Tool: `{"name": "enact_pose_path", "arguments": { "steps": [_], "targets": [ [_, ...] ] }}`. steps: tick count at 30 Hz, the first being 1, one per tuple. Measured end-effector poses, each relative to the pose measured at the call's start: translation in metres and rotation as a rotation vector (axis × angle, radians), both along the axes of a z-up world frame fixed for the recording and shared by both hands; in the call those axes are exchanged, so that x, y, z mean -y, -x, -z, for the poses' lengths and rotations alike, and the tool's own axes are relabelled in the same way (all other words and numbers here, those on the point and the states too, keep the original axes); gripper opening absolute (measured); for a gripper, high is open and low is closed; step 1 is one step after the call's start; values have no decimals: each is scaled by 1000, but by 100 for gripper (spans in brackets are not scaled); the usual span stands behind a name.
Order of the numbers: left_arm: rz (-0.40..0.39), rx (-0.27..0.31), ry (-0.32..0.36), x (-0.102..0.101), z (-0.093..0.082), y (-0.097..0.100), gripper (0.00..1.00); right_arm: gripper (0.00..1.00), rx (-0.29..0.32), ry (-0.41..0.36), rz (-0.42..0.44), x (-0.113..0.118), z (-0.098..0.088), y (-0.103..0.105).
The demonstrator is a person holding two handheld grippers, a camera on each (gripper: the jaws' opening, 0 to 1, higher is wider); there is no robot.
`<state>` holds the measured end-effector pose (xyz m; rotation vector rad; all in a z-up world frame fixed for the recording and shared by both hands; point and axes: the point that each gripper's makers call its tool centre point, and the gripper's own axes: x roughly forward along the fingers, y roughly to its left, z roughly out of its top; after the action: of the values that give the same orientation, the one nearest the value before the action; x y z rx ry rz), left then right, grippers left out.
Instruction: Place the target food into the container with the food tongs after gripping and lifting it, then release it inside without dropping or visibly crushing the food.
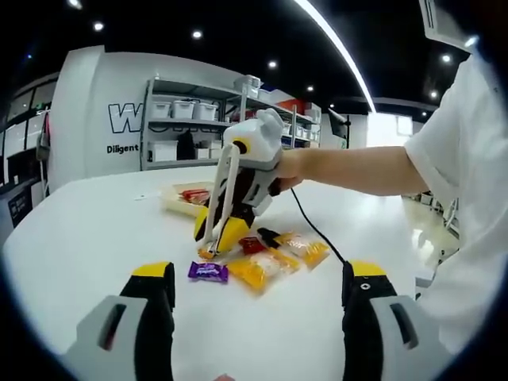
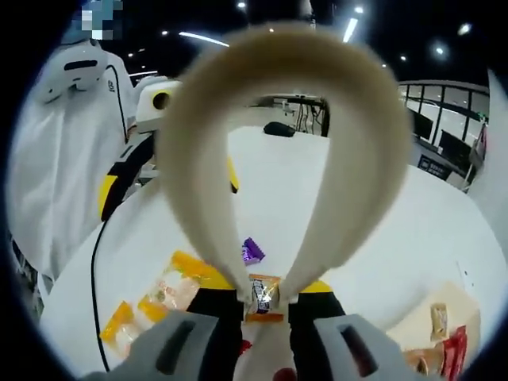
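The cream food tongs (image 2: pixel 274 119) loop up in front of the right gripper view, and my right gripper (image 2: pixel 270 349) is shut on them. Their tips pinch a small orange-wrapped snack (image 2: pixel 263 298) low over the white table. In the left gripper view, the right gripper (image 1: pixel 230 226), held by a hand, points the tongs (image 1: pixel 221 198) down at the snack pile. The shallow container (image 1: pixel 184 198) with red packets lies just behind them; it is also at the right gripper view's lower right (image 2: pixel 468 313). My left gripper (image 1: pixel 258 298) stands open near the table's edge, nothing between its jaws.
Loose snacks lie on the table (image 1: pixel 95 230): a purple candy (image 1: pixel 208 271), a yellow packet (image 1: pixel 262 270), a red one (image 1: pixel 252 244) and an orange-yellow one (image 1: pixel 305 248). A black cable (image 1: pixel 313 226) trails to the right. A person in white stands at the right edge. Shelves stand behind.
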<state>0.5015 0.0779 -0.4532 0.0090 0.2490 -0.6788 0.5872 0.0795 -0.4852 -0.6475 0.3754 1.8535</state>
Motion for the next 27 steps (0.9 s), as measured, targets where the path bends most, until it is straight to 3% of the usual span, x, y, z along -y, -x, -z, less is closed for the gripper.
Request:
{"name": "enact_pose_path", "arguments": {
  "steps": [10,27],
  "targets": [
    [10,4,-3,5,-2,0,86,15,21,-25,43,28,-26,-3],
    [25,7,-8,11,-4,0,86,15,56,-35,208,83,-57,-40]
  ]
}}
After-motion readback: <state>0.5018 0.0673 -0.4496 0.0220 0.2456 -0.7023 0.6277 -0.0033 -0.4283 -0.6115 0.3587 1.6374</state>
